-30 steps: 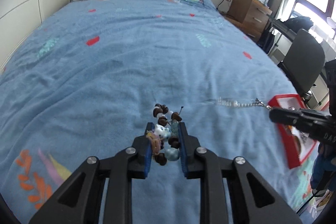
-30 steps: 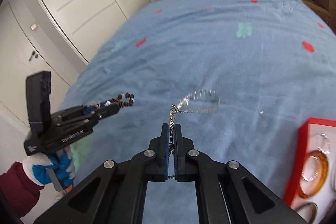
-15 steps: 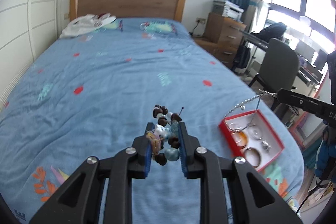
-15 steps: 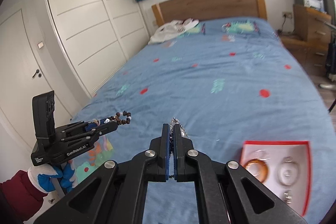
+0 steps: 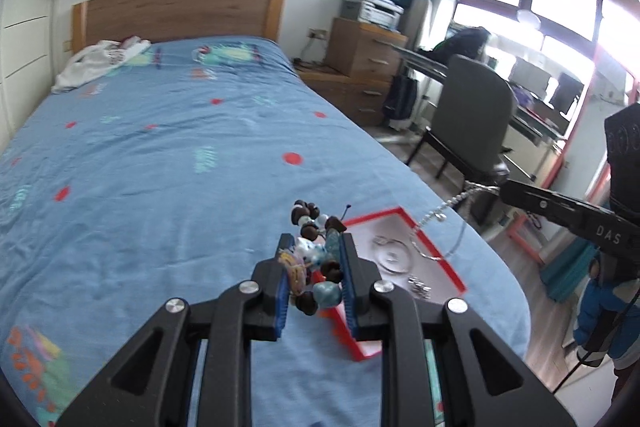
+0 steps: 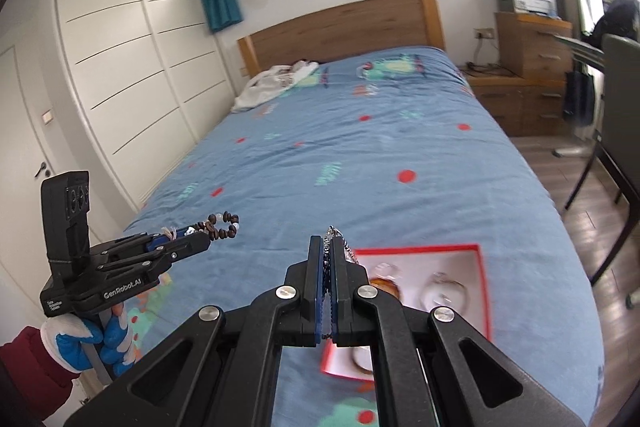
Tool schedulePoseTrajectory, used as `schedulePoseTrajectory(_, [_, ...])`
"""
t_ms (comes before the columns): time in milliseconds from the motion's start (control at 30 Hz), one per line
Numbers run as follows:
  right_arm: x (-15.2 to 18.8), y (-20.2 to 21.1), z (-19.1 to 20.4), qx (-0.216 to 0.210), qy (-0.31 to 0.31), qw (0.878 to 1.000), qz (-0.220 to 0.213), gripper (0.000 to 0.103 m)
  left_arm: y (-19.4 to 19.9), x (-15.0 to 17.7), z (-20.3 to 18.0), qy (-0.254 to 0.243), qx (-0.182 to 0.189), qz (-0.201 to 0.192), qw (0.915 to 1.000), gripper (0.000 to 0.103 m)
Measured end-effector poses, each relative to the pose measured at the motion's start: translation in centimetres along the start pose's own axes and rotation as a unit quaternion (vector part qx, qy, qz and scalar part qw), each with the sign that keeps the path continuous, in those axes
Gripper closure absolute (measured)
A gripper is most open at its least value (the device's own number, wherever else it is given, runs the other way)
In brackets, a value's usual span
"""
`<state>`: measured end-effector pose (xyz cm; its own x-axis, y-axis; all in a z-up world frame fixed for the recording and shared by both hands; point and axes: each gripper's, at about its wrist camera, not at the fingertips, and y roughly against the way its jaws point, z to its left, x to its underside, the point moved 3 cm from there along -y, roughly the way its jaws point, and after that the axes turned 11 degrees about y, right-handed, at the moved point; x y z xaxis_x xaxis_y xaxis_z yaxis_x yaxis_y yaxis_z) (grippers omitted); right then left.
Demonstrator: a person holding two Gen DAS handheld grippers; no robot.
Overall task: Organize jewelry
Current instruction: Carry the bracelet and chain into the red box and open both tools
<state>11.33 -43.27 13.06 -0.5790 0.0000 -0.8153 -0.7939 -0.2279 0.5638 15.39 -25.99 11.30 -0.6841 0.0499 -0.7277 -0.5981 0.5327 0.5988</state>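
Note:
My left gripper (image 5: 314, 247) is shut on a beaded bracelet (image 5: 316, 263) of brown, white and blue beads, held above the blue bed. It also shows in the right wrist view (image 6: 200, 241) with the beads (image 6: 222, 225) sticking out. My right gripper (image 6: 329, 245) is shut on a silver chain (image 6: 340, 237). In the left wrist view the chain (image 5: 440, 215) hangs from it over a red jewelry box (image 5: 448, 259). The box (image 6: 482, 291) lies on the bed's near right corner and holds rings and bangles.
The blue bedspread (image 5: 160, 155) stretches to a wooden headboard (image 5: 176, 11), with white clothes (image 5: 100, 61) near it. A grey chair (image 5: 472, 123), desk and wooden drawers (image 5: 364, 67) stand right of the bed. White wardrobe doors (image 6: 132, 79) are on the left.
Both grippers have risen well above the bed with their jewelry. The silver chain has been lifted off the bedspread and now hangs over the red box.

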Motion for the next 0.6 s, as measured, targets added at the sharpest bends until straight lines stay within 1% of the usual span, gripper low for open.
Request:
schedulePoseTrajectory(133, [2.0, 0.0, -3.1, 0.011, -0.019, 1.0, 0.015, 0.1, -3.6, 1.8, -3.0, -0.004, 0.013, 0.03, 0.9994, 0.082])
schedulePoseTrajectory(267, [4.6, -1.1, -5.8, 0.013, -0.036, 0.999, 0.039, 0.1, -7.2, 3.9, -4.8, -0.005, 0.014, 0.061, 0.998, 0.082])
schedulePoseTrajectory(433, [7.7, -3.1, -8.1, 0.009, -0.047, 0.996, 0.069, 0.1, -11.2, 6.4, -5.9, -0.007, 0.003, 0.1, 0.995, 0.082])
schedulePoseTrajectory(600, [10.4, -5.1, -9.9, 0.002, -0.06, 0.994, 0.092, 0.1, -14.1, 8.6, -5.7, -0.005, -0.012, 0.133, 0.991, 0.082])
